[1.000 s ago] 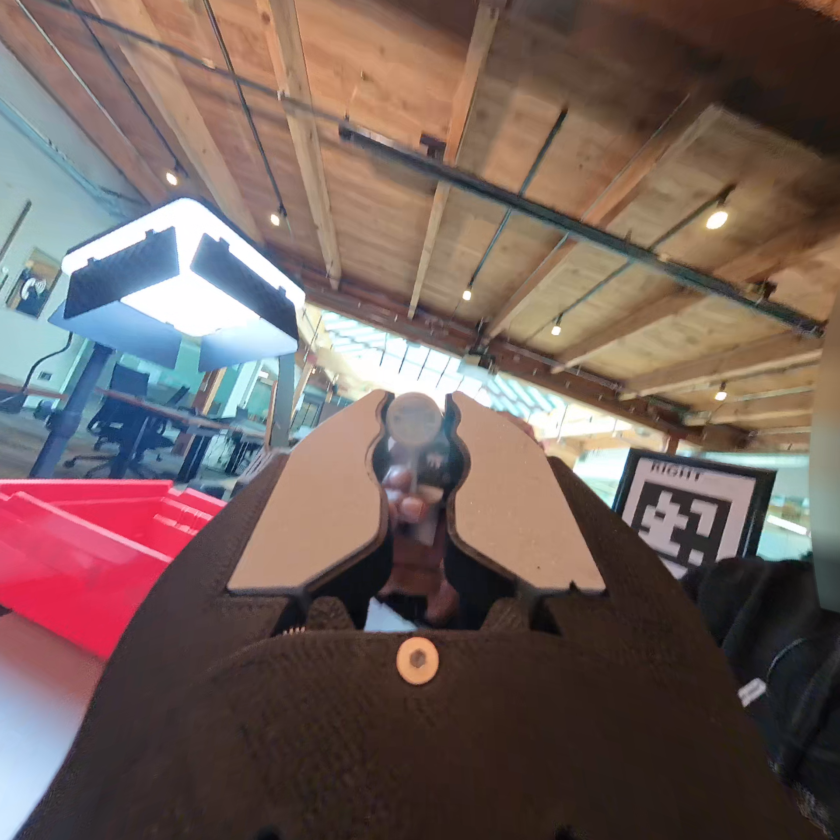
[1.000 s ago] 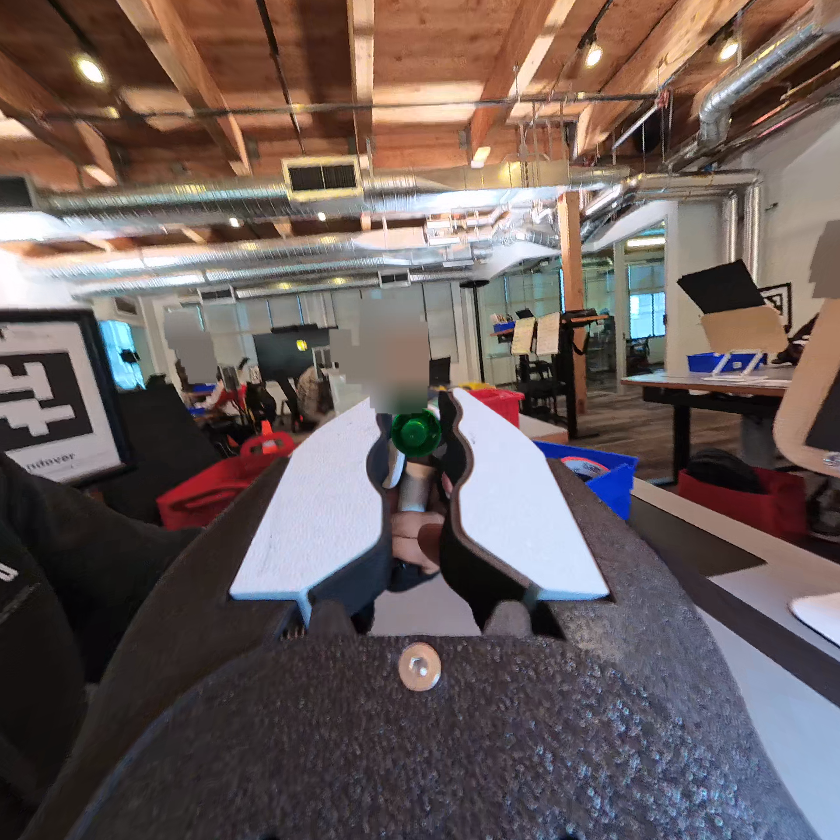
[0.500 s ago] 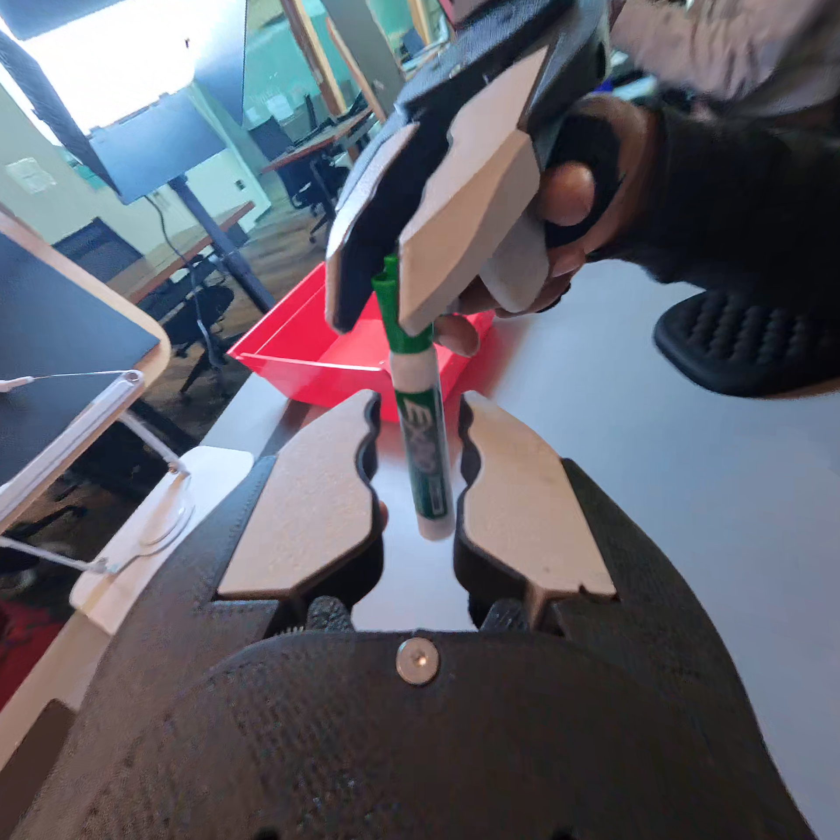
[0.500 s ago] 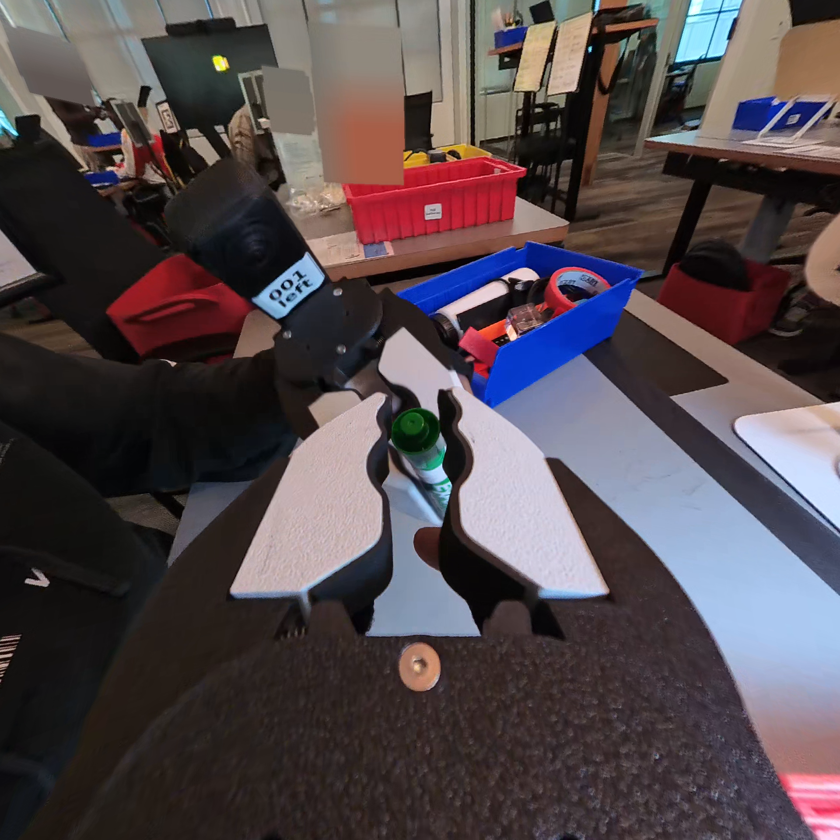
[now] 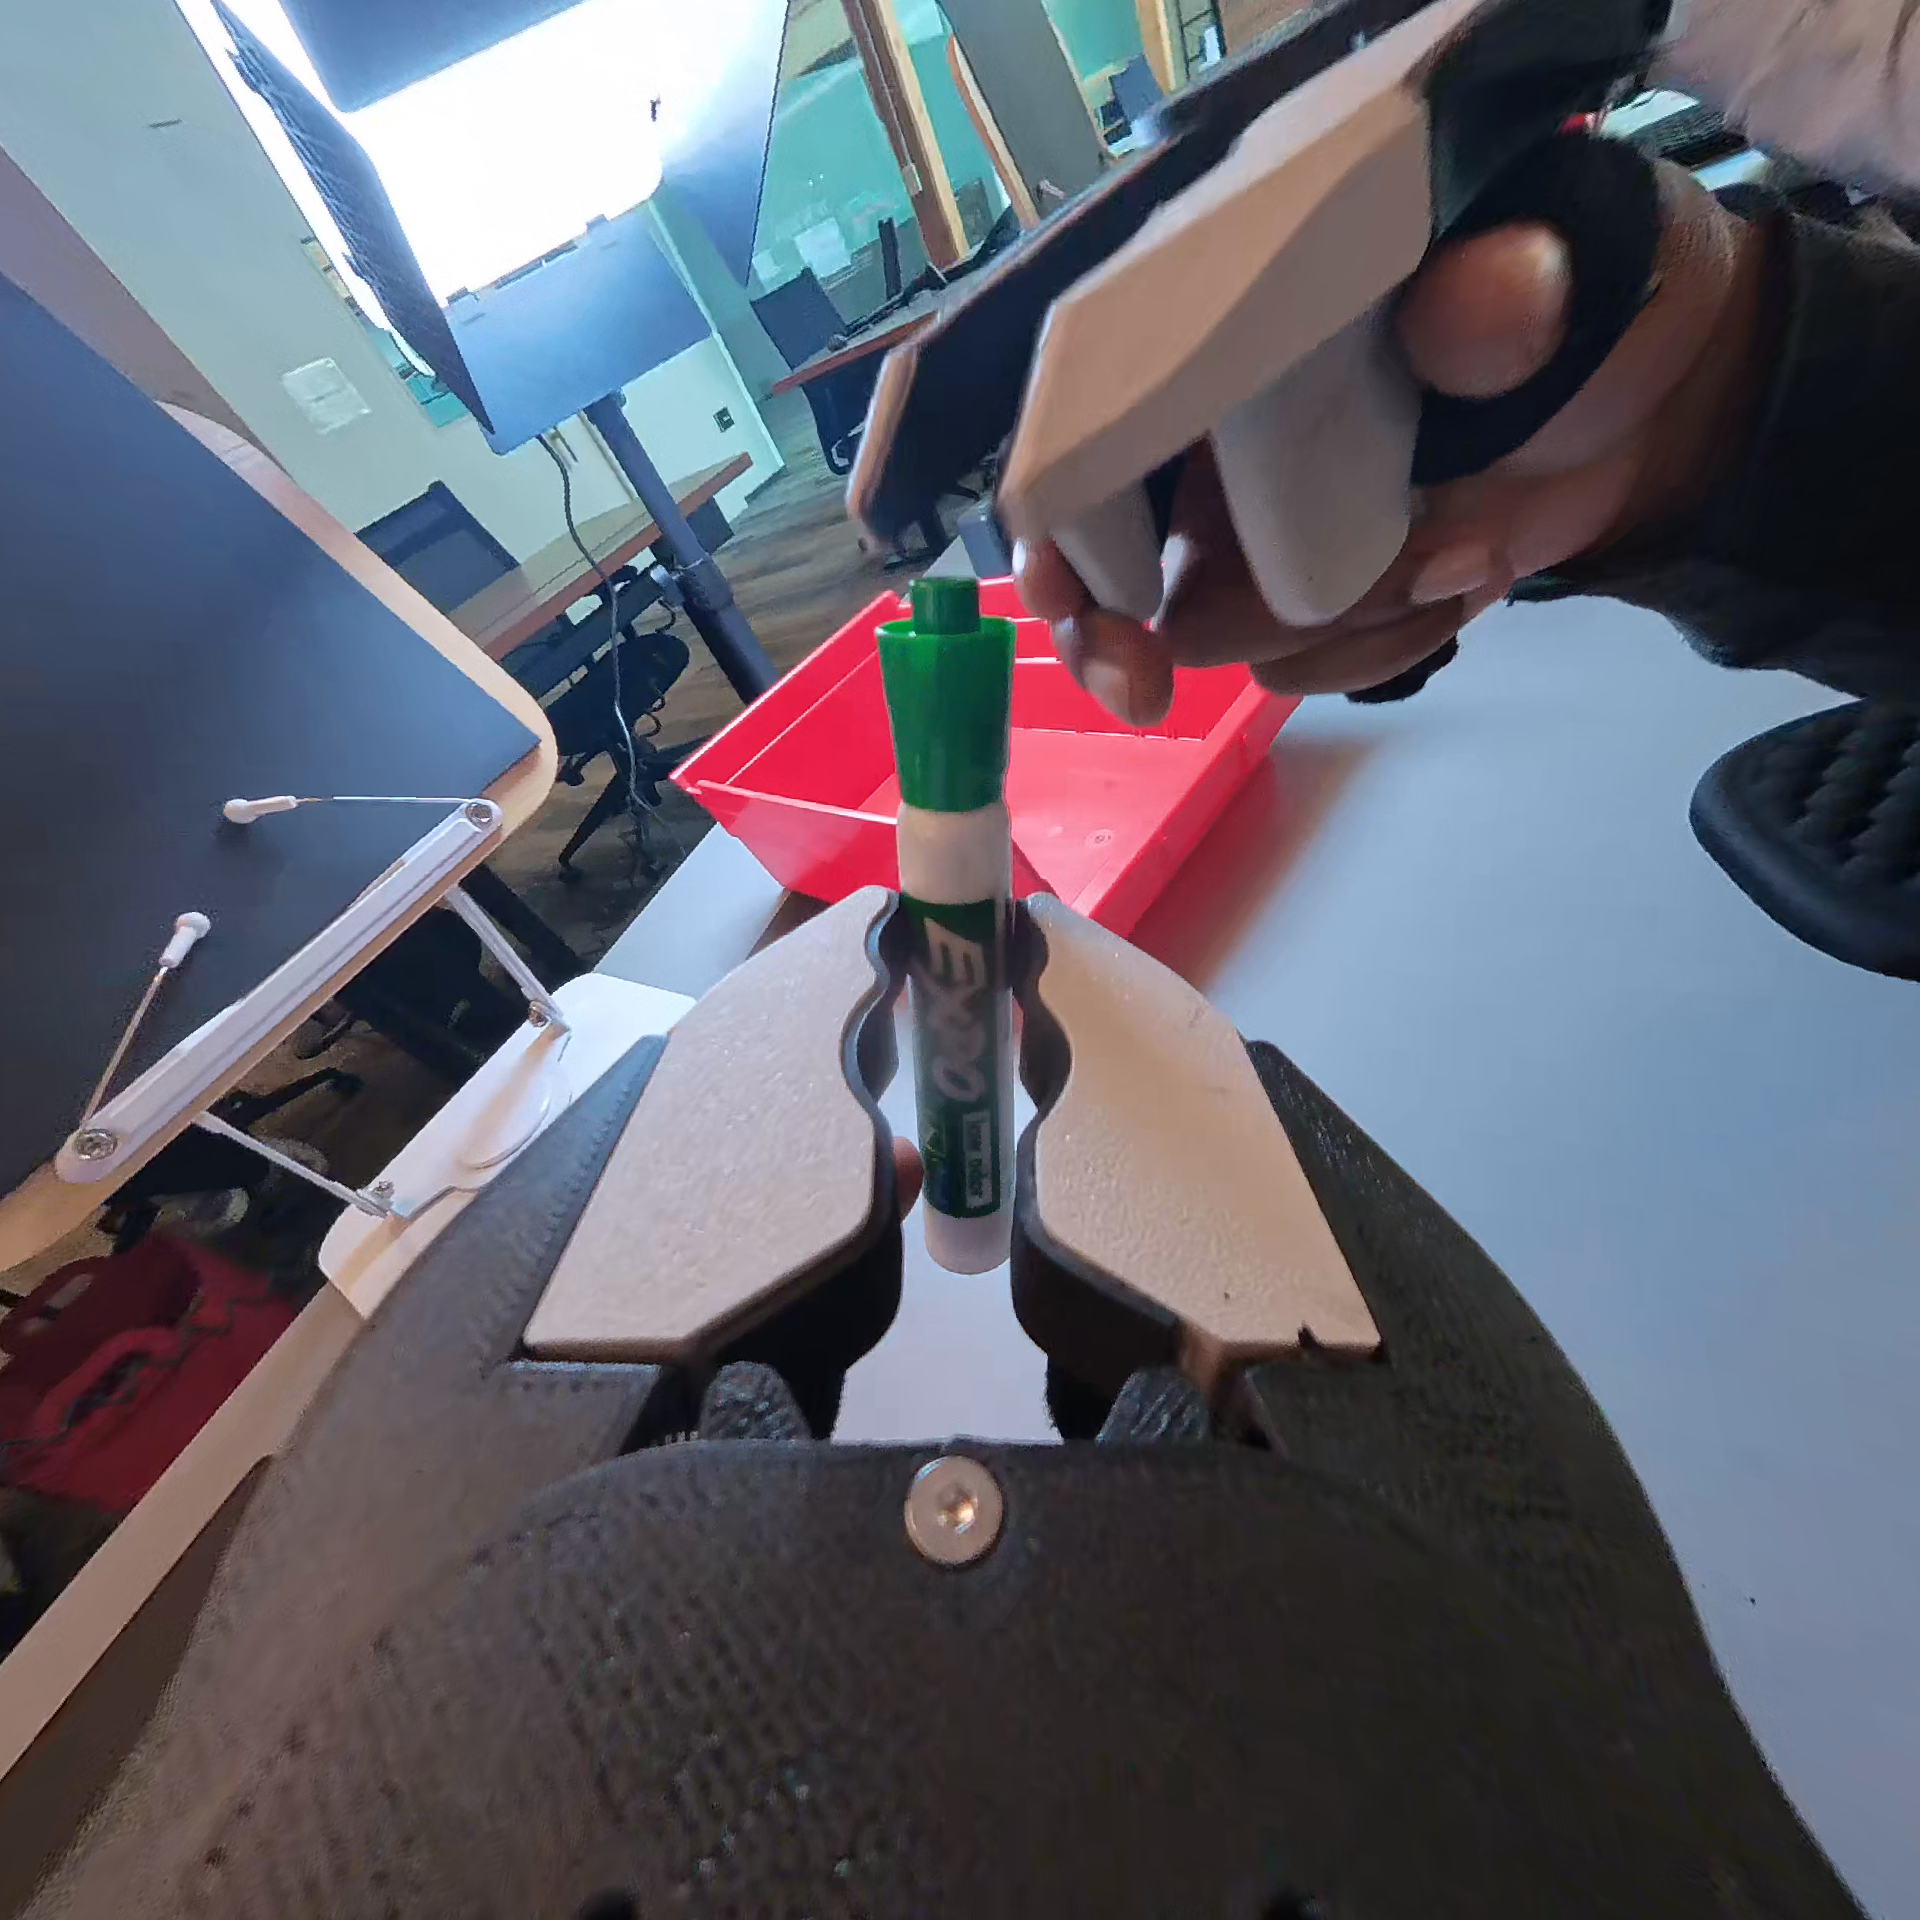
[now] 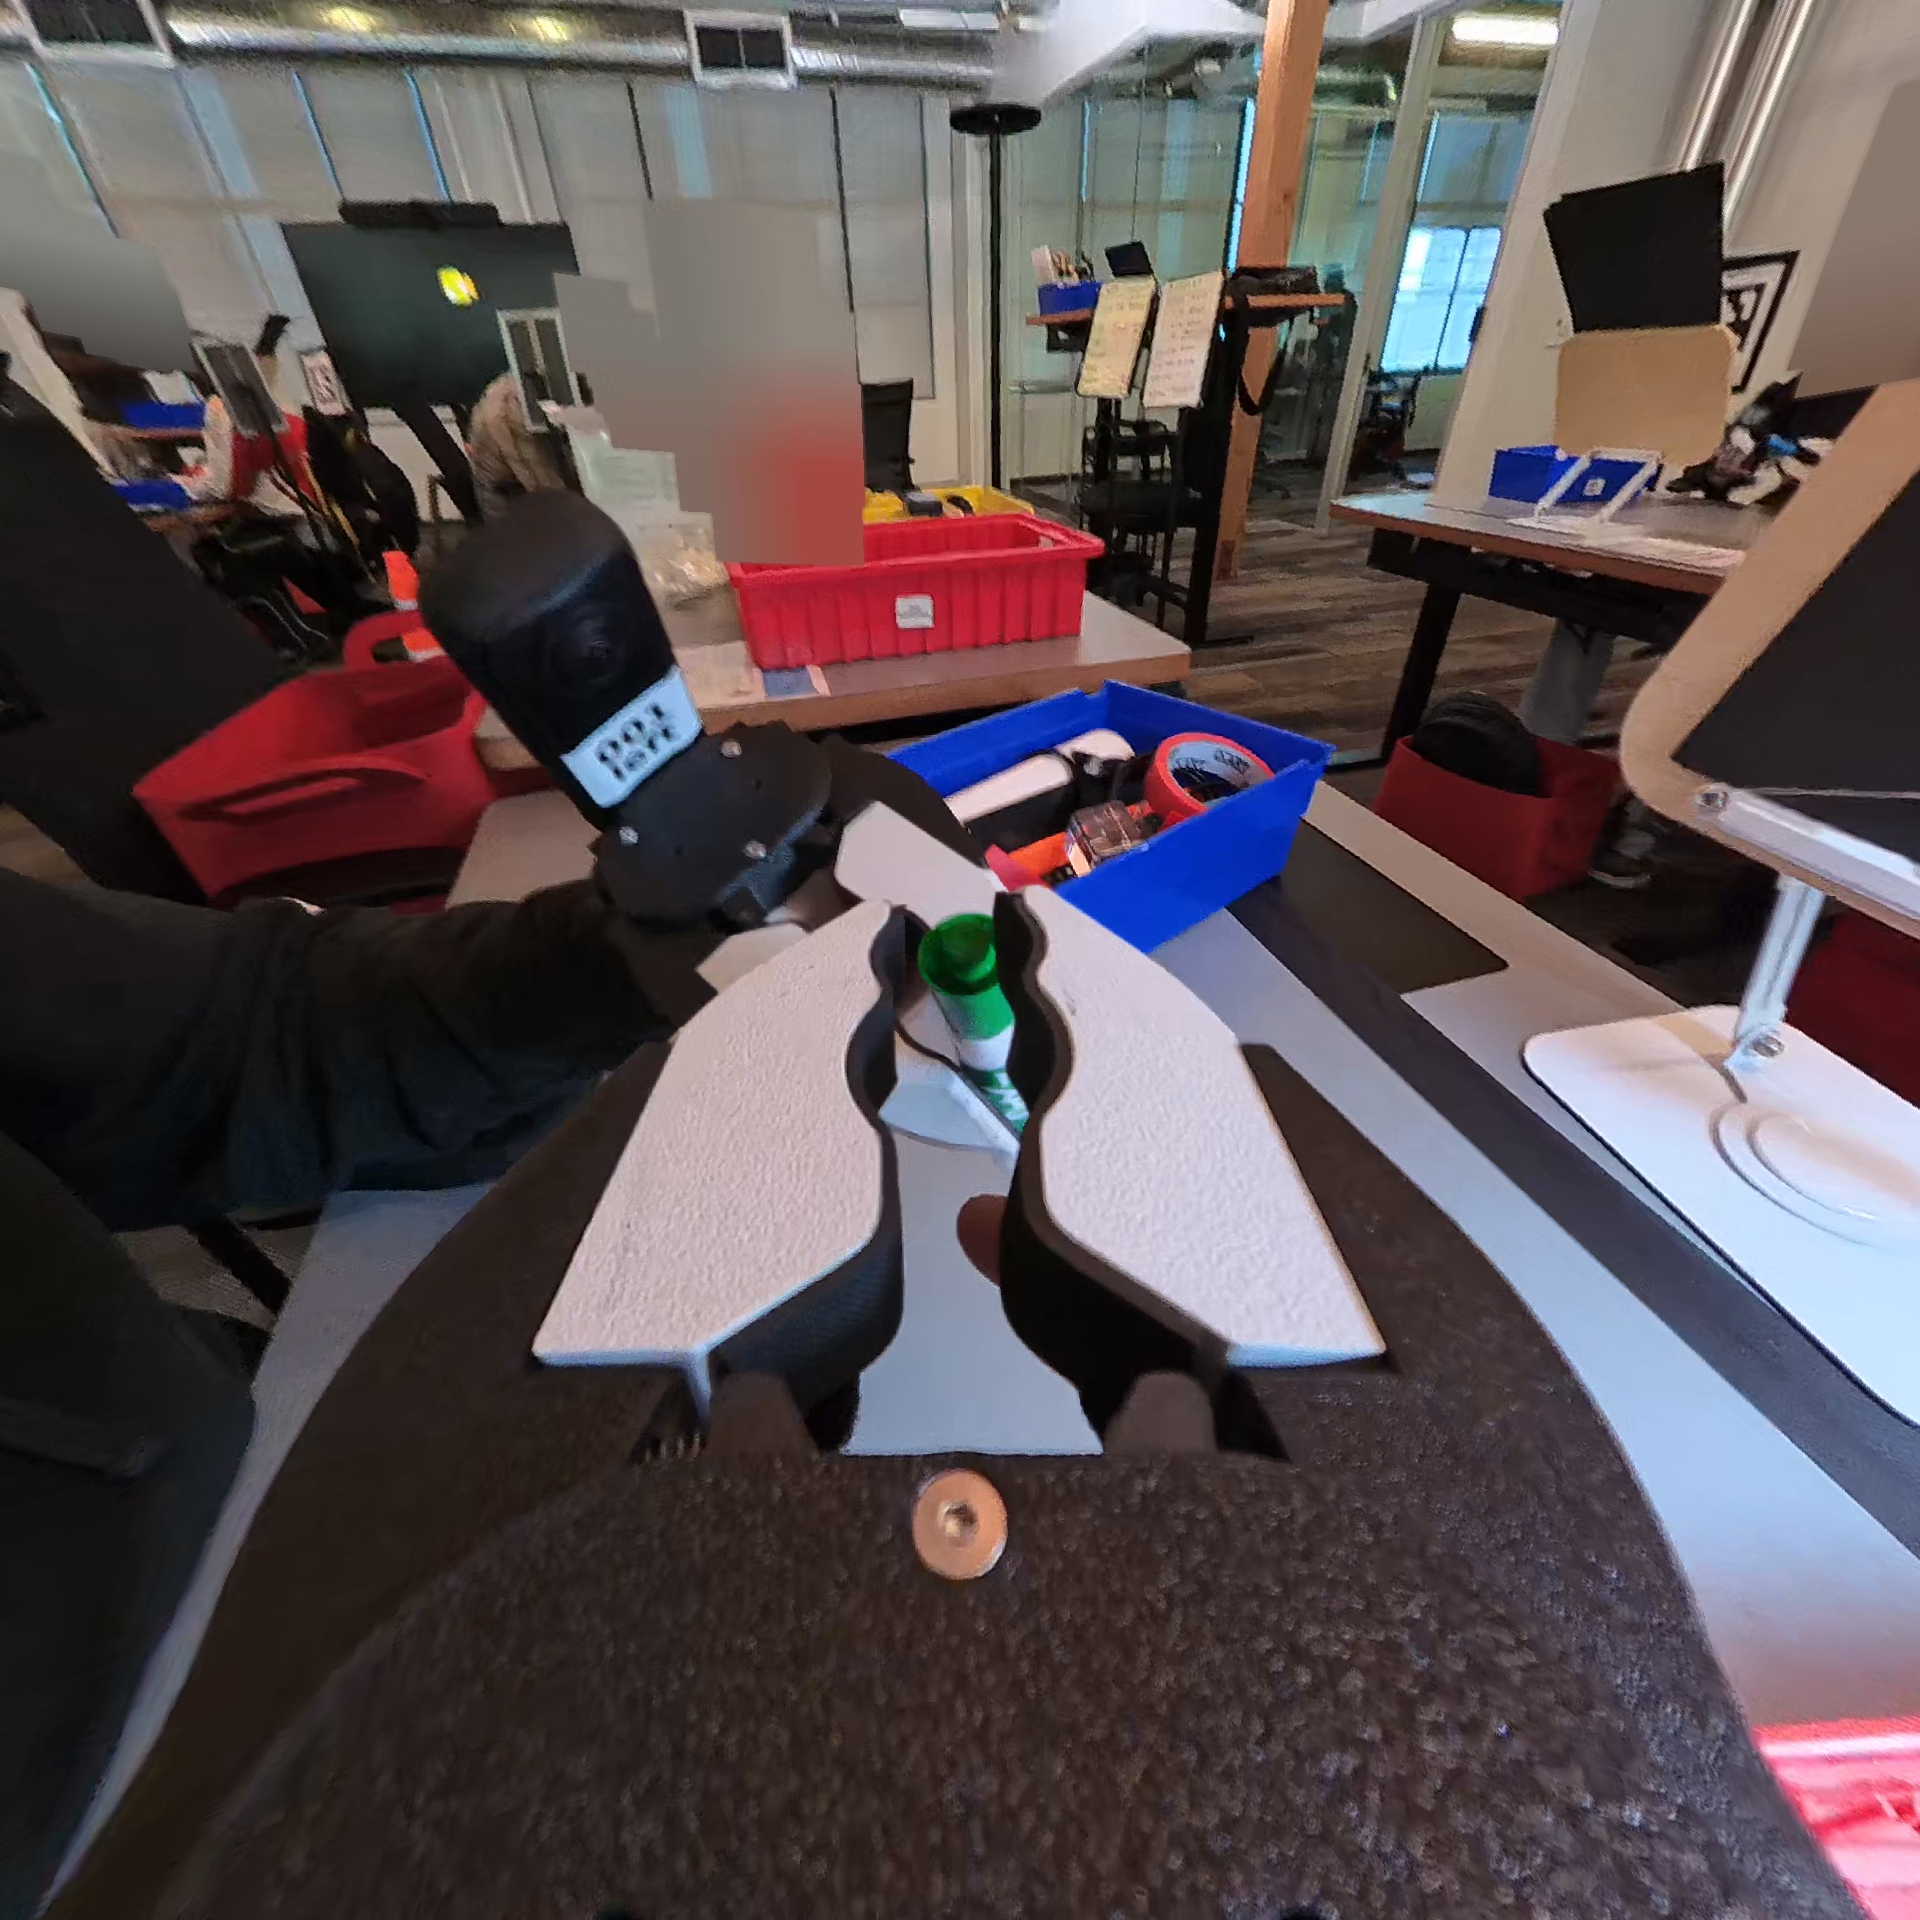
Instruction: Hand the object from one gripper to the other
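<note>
Left gripper (image 5: 956, 925) is clamping the green marker (image 5: 951, 935) upright by its barrel, cap end sticking up above the grey table (image 5: 1558, 1039) in front of a red bin (image 5: 1091, 800). Right gripper (image 5: 935, 499) is hanging just above the cap with jaws parted, holding nothing and apart from the marker.

The marker (image 5: 951, 914) is showing a green cap, a white barrel and a green band with white lettering. The left tool (image 5: 956, 935) is wearing pale grey pads on a black, grainy body; the right tool (image 6: 951, 935) is showing the same white-grey on black. The tray (image 5: 1091, 821) is glowing red on a light grey tabletop (image 5: 1558, 1091). The bin (image 6: 1195, 862) is showing blue, holding a red tape roll (image 6: 1205, 774).
</note>
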`<state>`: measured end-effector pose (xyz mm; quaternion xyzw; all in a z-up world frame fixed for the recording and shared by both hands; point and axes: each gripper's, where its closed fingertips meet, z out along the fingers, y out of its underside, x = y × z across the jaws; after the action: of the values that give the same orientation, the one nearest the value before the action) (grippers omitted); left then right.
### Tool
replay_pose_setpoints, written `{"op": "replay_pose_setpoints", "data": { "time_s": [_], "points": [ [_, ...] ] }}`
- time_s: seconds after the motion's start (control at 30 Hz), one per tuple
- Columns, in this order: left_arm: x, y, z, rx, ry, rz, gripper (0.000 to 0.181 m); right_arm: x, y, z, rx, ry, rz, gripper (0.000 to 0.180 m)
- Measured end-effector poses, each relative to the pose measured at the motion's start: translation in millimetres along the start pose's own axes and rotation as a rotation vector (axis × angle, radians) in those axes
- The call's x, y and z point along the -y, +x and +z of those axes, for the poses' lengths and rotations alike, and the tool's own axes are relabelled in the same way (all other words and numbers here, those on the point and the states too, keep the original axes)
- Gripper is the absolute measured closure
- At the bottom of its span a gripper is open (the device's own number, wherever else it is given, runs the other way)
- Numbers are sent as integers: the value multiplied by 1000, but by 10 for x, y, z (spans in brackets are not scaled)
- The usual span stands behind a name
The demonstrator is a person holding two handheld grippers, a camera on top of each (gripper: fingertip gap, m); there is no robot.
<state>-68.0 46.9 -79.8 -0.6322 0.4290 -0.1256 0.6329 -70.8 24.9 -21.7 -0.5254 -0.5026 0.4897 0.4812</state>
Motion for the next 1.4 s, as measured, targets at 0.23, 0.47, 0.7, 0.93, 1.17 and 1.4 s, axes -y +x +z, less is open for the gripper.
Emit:
{"op": "replay_pose_setpoints", "data": {
  "time_s": [0.23, 0.47, 0.7, 0.93, 1.17, 1.4],
  "points": [
    [-9, 31, 22, -3, -10, 6, 160, -65, 11, -2, -11, -59, -19, 171],
    [104, 44, -14, 60, -3, 140, 150, -116, -2, -6, -74, -158, -79, 171],
    [85, 106, -15, 50, -44, 207, 160, -262, -74, 92, -101, -252, -156, 172],
    [183, 126, -57, -34, 56, 50, 161, -68, -173, 64, 4, -114, -56, 180],
    [19, 52, -2, -30, 41, 9, 163, -77, -58, 60, -51, -90, -86, 179],
    [371, -257, -292, -40, 310, -273, 163, -284, 262, -73, -79, -128, -180, 136]
  ]
}}
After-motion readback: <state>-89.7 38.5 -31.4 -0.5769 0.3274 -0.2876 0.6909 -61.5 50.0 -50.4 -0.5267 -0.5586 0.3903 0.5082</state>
